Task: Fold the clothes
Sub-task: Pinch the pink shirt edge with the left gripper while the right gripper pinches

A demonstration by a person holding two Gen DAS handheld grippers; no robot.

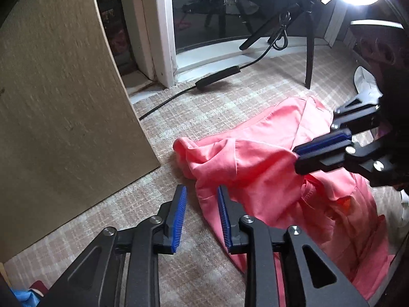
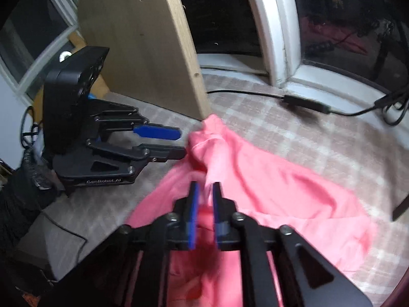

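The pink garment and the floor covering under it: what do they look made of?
The pink garment looks like soft matte knit, probably cotton jersey: it drapes in loose rounded folds and shows a stitched seam. The floor covering looks like short-pile woven carpet, beige with a pale check and no sheen, though the fibre is unclear.

a home room: plaid carpet [image 1: 230,81], white-framed glass door [image 1: 163,25], wooden furniture panel [image 1: 51,89]

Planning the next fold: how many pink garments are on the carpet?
1: the pink garment lies crumpled on the carpet between both grippers; more could be hidden beneath.
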